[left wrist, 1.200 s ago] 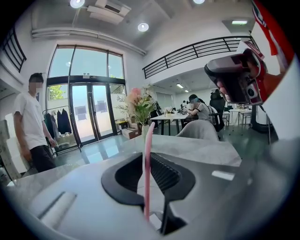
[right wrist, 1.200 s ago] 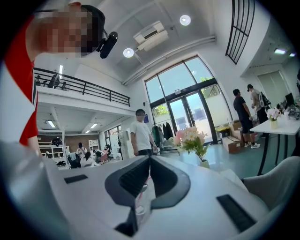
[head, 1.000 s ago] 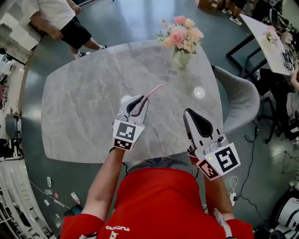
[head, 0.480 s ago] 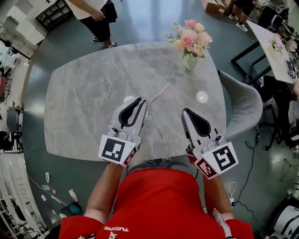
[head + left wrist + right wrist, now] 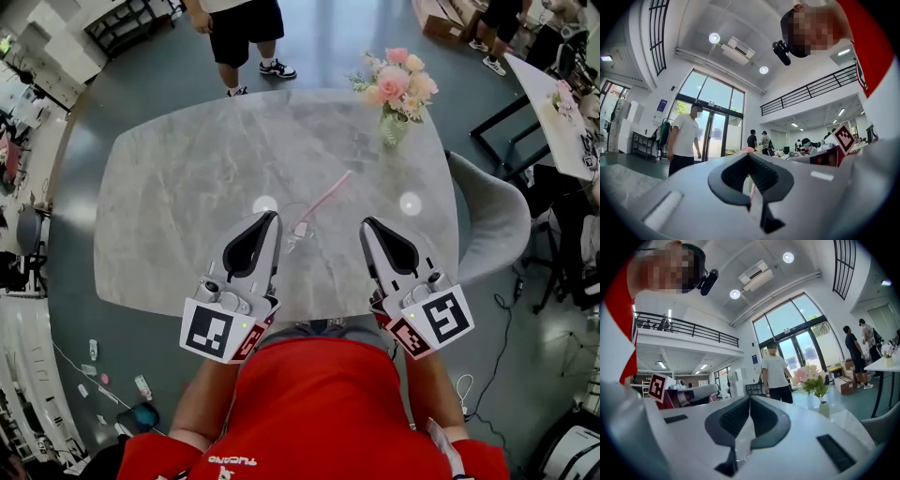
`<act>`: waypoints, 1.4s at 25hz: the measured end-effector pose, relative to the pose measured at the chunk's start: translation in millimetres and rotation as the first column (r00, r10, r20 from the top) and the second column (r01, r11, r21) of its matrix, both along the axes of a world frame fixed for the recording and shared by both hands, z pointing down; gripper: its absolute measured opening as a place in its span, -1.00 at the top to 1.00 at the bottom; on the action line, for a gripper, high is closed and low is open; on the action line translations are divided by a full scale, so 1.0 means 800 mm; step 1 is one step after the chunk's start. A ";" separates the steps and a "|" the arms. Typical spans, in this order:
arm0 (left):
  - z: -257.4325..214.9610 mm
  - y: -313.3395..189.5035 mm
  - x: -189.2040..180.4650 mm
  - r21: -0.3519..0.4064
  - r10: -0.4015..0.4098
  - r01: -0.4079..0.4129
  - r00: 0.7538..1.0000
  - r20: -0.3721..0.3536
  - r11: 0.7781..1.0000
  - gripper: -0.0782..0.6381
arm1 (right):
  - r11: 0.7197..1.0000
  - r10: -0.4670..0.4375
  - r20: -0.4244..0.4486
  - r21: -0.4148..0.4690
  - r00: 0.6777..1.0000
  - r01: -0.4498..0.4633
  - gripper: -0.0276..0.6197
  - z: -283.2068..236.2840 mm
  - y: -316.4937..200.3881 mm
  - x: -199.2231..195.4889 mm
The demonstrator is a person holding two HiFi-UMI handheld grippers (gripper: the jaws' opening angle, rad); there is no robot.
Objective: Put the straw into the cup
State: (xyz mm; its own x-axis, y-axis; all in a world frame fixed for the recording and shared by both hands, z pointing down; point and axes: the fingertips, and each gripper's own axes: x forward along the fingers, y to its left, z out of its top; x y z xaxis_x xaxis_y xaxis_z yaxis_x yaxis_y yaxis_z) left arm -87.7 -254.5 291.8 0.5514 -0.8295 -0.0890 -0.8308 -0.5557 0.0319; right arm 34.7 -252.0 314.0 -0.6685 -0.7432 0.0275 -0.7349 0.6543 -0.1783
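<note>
On veined marble point(image 5: 178, 178), a pink straw point(image 5: 328, 193) leans in clear cup point(image 5: 298, 225); left gripper point(image 5: 274, 217), right gripper point(image 5: 366, 224) closed.

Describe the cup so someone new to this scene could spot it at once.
Start at the grey marble table, whose far right corner holds a vase of pink flowers. Near its front edge, between the left gripper and right gripper, stands the cup: small, see-through, with a pink straw slanting out of it.

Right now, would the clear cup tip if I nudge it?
Likely: the cup looks thin, clear and empty, so light. The pink straw leans far past its rim, pulling it that way. On the glossy table it might slide first.
</note>
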 end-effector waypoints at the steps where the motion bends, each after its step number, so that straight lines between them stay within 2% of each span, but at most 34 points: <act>1: -0.002 0.003 -0.001 -0.001 -0.002 0.002 1.000 0.000 1.000 0.76 | 1.000 -0.004 0.000 0.003 1.000 0.004 0.91 -0.001 0.001 -0.002; 17: -0.007 0.018 -0.010 -0.005 -0.009 0.009 1.000 -0.018 1.000 0.77 | 0.997 -0.045 -0.059 0.054 0.997 0.048 0.91 -0.009 0.014 -0.028; 35: -0.004 0.016 -0.003 -0.009 0.001 -0.001 1.000 -0.030 1.000 0.77 | 0.998 -0.037 -0.066 0.057 0.997 0.041 0.91 -0.012 0.014 -0.020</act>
State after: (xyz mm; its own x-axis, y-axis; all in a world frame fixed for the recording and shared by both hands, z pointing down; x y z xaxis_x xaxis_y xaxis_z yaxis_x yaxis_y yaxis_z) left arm -89.9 -241.7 288.5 0.5496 -0.8297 -0.0982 -0.8288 -0.5562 0.0614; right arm 18.7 -240.9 304.3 -0.6954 -0.7181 0.0290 -0.7172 0.6908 -0.0922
